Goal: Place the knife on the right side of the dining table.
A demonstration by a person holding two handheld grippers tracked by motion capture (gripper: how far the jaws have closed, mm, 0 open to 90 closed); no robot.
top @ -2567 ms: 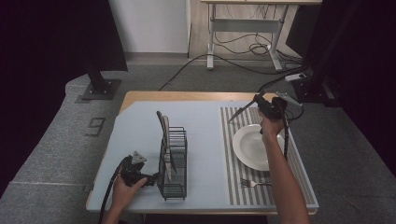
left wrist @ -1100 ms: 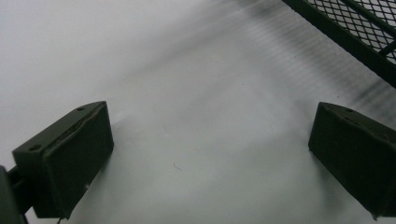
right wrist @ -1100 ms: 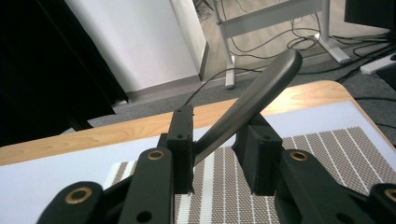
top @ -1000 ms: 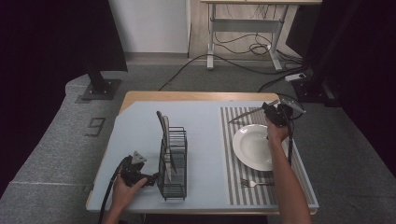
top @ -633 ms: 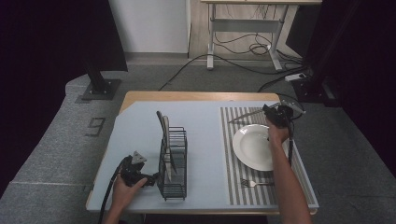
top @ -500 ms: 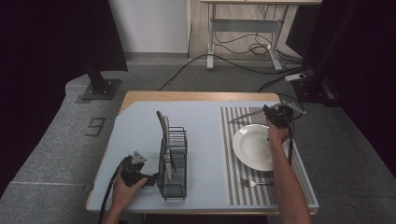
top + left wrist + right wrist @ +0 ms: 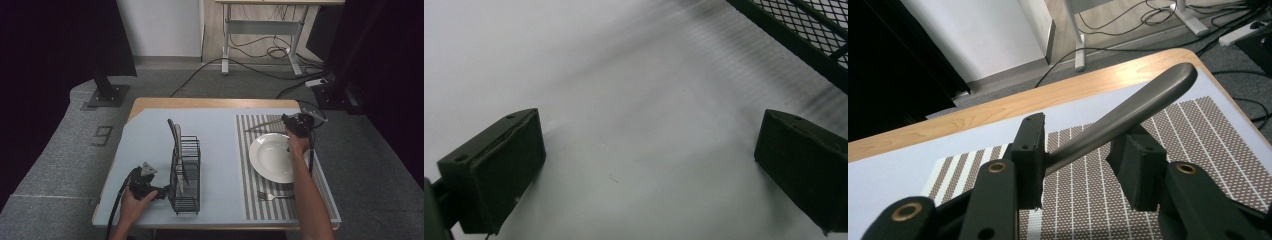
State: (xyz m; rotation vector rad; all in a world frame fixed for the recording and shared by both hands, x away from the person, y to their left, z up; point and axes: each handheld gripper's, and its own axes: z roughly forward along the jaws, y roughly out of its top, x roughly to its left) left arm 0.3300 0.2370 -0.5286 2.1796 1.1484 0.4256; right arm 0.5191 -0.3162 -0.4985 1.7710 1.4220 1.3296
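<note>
1. At two o'clock on the surface [image 7: 150,125], a knife [image 7: 1128,117] is clenched in the right claw [image 7: 295,123], shifted slightly rightward beyond the plate [image 7: 272,157].
2. Left claw [image 7: 649,165], unmoved, is held released beside the rack [image 7: 184,175]; placement seems near.

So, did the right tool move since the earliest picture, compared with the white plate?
Yes. The right tool, shut on a knife, has shifted slightly right and toward the near side, now close to the far rim of the white plate.

Left of your table [image 7: 150,137]: rack [image 7: 184,172].
Right: placemat [image 7: 248,175], plate [image 7: 272,157] on it.
Before the plate: fork [image 7: 274,196].
</note>
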